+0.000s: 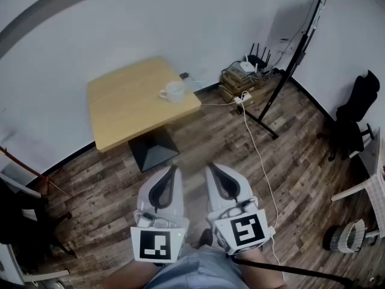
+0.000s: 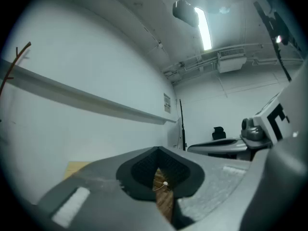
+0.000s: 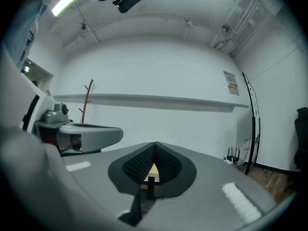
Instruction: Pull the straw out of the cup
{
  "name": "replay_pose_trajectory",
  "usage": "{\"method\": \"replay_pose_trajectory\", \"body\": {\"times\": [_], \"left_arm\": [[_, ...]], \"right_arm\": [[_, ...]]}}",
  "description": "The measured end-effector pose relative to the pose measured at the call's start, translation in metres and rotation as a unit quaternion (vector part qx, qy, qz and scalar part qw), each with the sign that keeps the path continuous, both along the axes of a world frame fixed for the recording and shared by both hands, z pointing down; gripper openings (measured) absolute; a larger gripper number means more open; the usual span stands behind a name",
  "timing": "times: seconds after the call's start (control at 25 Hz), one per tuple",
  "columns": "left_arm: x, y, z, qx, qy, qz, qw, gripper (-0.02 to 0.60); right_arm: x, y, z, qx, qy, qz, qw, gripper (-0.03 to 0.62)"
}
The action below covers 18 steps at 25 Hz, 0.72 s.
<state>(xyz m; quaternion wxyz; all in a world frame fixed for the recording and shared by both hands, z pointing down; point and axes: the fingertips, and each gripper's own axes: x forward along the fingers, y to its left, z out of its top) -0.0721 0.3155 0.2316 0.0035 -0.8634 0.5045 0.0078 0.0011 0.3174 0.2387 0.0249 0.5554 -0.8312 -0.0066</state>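
Observation:
A white cup [image 1: 173,91] stands near the right edge of a square wooden table [image 1: 123,110] across the room. A thin pale straw [image 1: 191,83] seems to lean out of it to the right, too small to make out well. Both grippers hang low in front of the person, far from the table. The left gripper [image 1: 173,168] [image 2: 158,150] is shut with nothing between its pads. The right gripper [image 1: 212,167] [image 3: 155,144] is beside it, also shut and empty. Through the right gripper's pad gap I see a sliver of the table [image 3: 152,169].
Wood-plank floor lies between me and the table. A white cable [image 1: 258,155] runs across the floor from stacked boxes with a router [image 1: 243,77]. A black stand [image 1: 289,71] leans at the right; a chair with dark clothing [image 1: 358,110] and a basket [image 1: 346,236] are farther right.

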Motion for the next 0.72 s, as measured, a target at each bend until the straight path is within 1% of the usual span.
{"method": "replay_pose_trajectory", "body": {"times": [0.16,0.36,0.56,0.72], "left_arm": [[0.008,0.002,0.000,0.000,-0.002,-0.001,1.0000,0.018],[0.020,0.007,0.002,-0.001,-0.009,-0.004,1.0000,0.018],[0.040,0.013,0.005,0.000,-0.015,-0.003,0.9999,0.018],[0.060,0.014,0.010,-0.004,-0.019,0.003,0.9998,0.018]], "right_arm": [[0.010,0.002,0.001,0.008,0.002,-0.001,1.000,0.006],[0.020,0.006,0.005,0.000,-0.013,-0.004,1.000,0.005],[0.037,0.010,0.009,-0.002,-0.038,-0.015,0.999,0.006],[0.054,0.010,0.020,-0.011,-0.037,-0.016,0.999,0.008]]}}
